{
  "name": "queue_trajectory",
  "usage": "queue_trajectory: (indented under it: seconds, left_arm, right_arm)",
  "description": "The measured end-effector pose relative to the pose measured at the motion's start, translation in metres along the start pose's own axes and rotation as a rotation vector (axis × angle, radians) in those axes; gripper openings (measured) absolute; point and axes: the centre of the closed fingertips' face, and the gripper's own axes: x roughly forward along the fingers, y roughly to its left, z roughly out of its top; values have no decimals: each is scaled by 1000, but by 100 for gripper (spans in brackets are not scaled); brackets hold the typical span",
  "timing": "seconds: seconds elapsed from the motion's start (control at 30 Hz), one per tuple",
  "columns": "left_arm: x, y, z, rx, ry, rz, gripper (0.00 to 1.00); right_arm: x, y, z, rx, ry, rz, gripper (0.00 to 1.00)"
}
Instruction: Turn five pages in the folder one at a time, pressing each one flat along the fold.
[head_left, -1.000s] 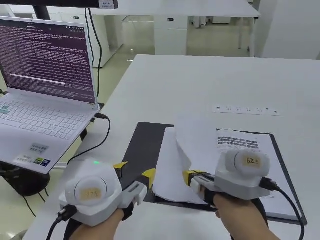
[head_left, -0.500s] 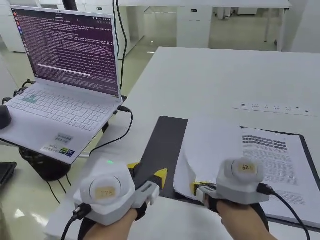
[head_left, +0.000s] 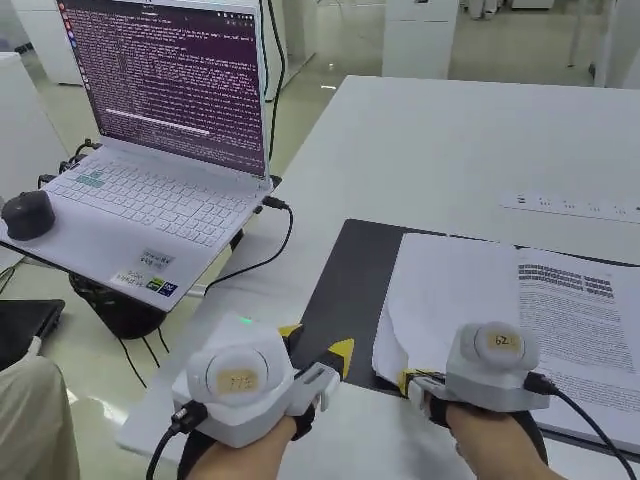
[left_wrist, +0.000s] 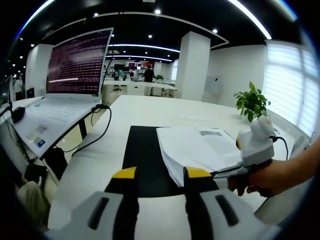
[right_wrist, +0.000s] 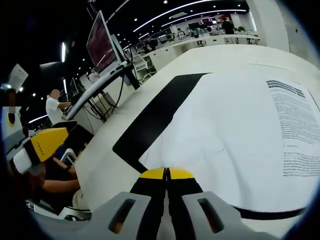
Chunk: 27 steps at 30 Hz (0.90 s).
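The black folder (head_left: 340, 270) lies open on the white table, with a printed page (head_left: 580, 300) on its right half. A blank white page (head_left: 450, 290) is turned over to the left and lies low across the fold, its near corner slightly raised. My right gripper (head_left: 415, 382) is shut on that page's near edge; in the right gripper view the jaws (right_wrist: 166, 173) meet at the page (right_wrist: 215, 125). My left gripper (head_left: 318, 342) is open just left of it, over the folder's near-left corner. Its jaws (left_wrist: 161, 175) hold nothing above the black cover (left_wrist: 142, 150).
An open laptop (head_left: 150, 150) stands on a stand to the left, with a mouse (head_left: 28, 212) beside it and a cable (head_left: 250, 265) running to the table edge. A white power strip (head_left: 570, 207) lies beyond the folder. A potted plant (left_wrist: 252, 100) is far right.
The head camera has swung left. The page, arched up a second ago, has come down nearly flat over the left cover, still in the right gripper. The left gripper stays open nearby.
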Motion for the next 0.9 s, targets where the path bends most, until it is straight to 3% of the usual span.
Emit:
queue_trajectory:
  seconds: [0.27, 0.37, 0.57, 0.77, 0.83, 0.9]
  left_arm:
    - [5, -4, -3, 2, 17, -10, 34]
    - [8, -6, -7, 3, 31, -15, 34]
    - [11, -5, -12, 14, 53, -17, 34]
    - [20, -11, -16, 32, 77, -36, 34]
    - [26, -14, -17, 44, 86, -46, 34]
    - [32, -18, -19, 51, 98, -61, 33]
  right_arm:
    - [2, 0, -1, 10, -3, 0, 0]
    - [5, 2, -3, -47, -3, 11, 1]
    - [7, 6, -2, -81, -14, 26, 4]
    - [3, 16, -1, -77, -45, 95, 13]
    - [-1, 16, -3, -81, -46, 97, 15]
    - [-8, 16, 1, -67, -80, 112, 15]
